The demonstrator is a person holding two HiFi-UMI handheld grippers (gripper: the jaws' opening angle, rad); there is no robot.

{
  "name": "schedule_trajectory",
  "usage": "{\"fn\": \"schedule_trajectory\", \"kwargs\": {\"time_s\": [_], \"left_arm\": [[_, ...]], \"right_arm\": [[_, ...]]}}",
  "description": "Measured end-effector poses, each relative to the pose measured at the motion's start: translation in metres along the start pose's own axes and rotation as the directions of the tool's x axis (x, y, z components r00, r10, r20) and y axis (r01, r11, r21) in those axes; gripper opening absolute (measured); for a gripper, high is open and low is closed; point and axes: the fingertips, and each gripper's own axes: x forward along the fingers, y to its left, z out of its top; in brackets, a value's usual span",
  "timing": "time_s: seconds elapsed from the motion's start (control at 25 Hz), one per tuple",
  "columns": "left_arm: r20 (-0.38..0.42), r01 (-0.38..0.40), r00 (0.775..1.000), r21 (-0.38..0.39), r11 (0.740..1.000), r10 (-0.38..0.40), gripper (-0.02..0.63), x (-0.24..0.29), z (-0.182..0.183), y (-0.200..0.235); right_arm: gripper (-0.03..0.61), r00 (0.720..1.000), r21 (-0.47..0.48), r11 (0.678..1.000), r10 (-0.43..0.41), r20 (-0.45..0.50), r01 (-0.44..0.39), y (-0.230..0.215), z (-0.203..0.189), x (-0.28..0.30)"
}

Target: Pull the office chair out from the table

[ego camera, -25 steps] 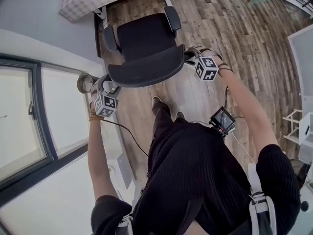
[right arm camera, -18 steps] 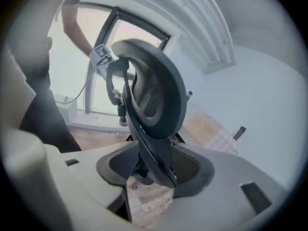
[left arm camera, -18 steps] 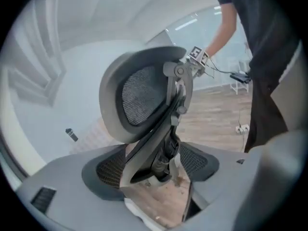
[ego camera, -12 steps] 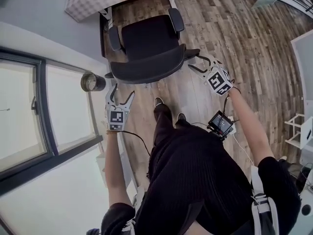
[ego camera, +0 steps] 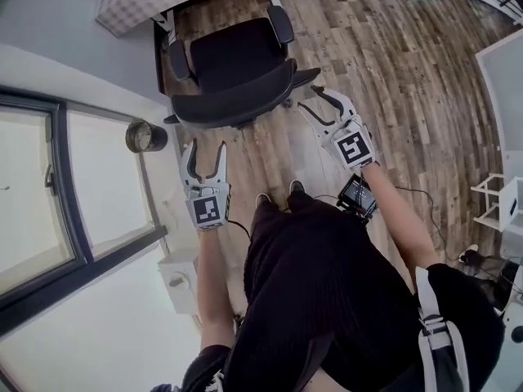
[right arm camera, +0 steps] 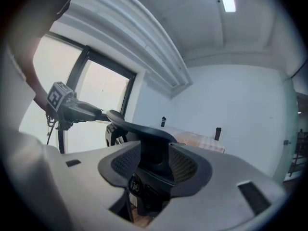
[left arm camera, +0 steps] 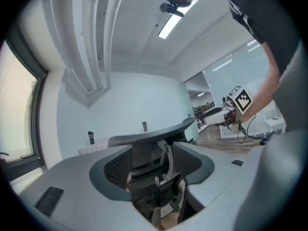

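Note:
The black office chair (ego camera: 233,96) stands on the wood floor, its seat toward the table (ego camera: 135,2) at the top and its curved backrest toward me. My left gripper (ego camera: 205,152) is below the backrest's left end, clear of it. My right gripper (ego camera: 309,101) floats off the backrest's right end, also apart from it. Both sets of jaws are closing with nothing between them. In the left gripper view the left gripper (left arm camera: 154,170) looks at the backrest (left arm camera: 151,133) from behind, with the right gripper (left arm camera: 226,114) beyond. The right gripper (right arm camera: 156,170) faces the backrest (right arm camera: 144,129) likewise.
A large window (ego camera: 49,194) runs along the left wall, with a round metal container (ego camera: 145,135) on the sill and a white box (ego camera: 181,282) below. A white shelf unit (ego camera: 498,202) stands at the right. A small device (ego camera: 358,196) hangs at the person's waist, trailing cables.
Both grippers have come off the ends of the chair's backrest, drawn back toward the person and turned. The chair stays about where it was.

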Motion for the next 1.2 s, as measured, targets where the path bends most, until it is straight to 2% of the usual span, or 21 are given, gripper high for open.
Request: {"fn": "schedule_trajectory", "kwargs": {"time_s": [0.12, 0.24, 0.4, 0.52, 0.56, 0.6, 0.64, 0.76, 0.84, 0.92, 1.04, 1.2], "left_arm": [[0.078, 0.012, 0.997, -0.035, 0.999, -0.009, 0.278, 0.007, 0.03, -0.014], [0.152, 0.026, 0.988, -0.07, 0.997, -0.015, 0.196, 0.006, 0.058, -0.021], [0.207, 0.037, 0.978, -0.087, 0.996, -0.018, 0.192, 0.005, 0.085, -0.022], [0.223, 0.04, 0.975, -0.069, 0.997, -0.024, 0.192, -0.003, 0.094, -0.019], [0.227, 0.037, 0.974, -0.06, 0.997, -0.022, 0.183, -0.005, 0.096, -0.018], [0.231, 0.033, 0.973, -0.052, 0.998, -0.02, 0.132, -0.008, 0.099, -0.017], [0.233, 0.03, 0.972, -0.048, 0.998, -0.018, 0.118, -0.01, 0.101, -0.016], [0.249, 0.038, 0.968, -0.062, 0.997, -0.021, 0.118, -0.017, 0.106, -0.018], [0.26, 0.043, 0.965, -0.06, 0.997, -0.026, 0.118, -0.022, 0.11, -0.022], [0.266, 0.039, 0.964, -0.057, 0.998, -0.022, 0.082, -0.026, 0.112, -0.026], [0.257, 0.027, 0.966, -0.068, 0.997, -0.008, 0.067, -0.031, 0.111, -0.029], [0.248, 0.0, 0.969, -0.073, 0.997, 0.018, -0.006, -0.038, 0.108, -0.028]], "right_arm": [[0.192, 0.999, 0.022, 0.999, -0.033, 0.035, 0.032, 0.014, 0.023, -0.004], [0.192, 0.996, 0.021, 0.998, -0.053, 0.066, 0.051, 0.025, 0.046, -0.005], [0.192, 0.993, -0.037, 0.998, -0.053, 0.108, 0.058, 0.037, 0.07, -0.009], [0.169, 0.987, -0.028, 0.996, -0.084, 0.137, 0.089, 0.047, 0.087, -0.014], [0.164, 0.984, -0.019, 0.995, -0.099, 0.149, 0.103, 0.05, 0.093, -0.016], [0.164, 0.981, -0.01, 0.993, -0.113, 0.16, 0.116, 0.054, 0.098, -0.017], [0.164, 0.977, -0.001, 0.992, -0.126, 0.17, 0.128, 0.057, 0.104, -0.018], [0.163, 0.963, 0.032, 0.983, -0.183, 0.2, 0.18, 0.07, 0.117, -0.02], [0.112, 0.948, 0.068, 0.973, -0.232, 0.22, 0.222, 0.079, 0.122, -0.022], [0.107, 0.938, 0.087, 0.965, -0.261, 0.227, 0.247, 0.09, 0.124, -0.022], [0.071, 0.934, 0.111, 0.96, -0.276, 0.227, 0.257, 0.109, 0.128, -0.019], [0.048, 0.942, 0.129, 0.964, -0.257, 0.215, 0.234, 0.131, 0.132, -0.014]]}}
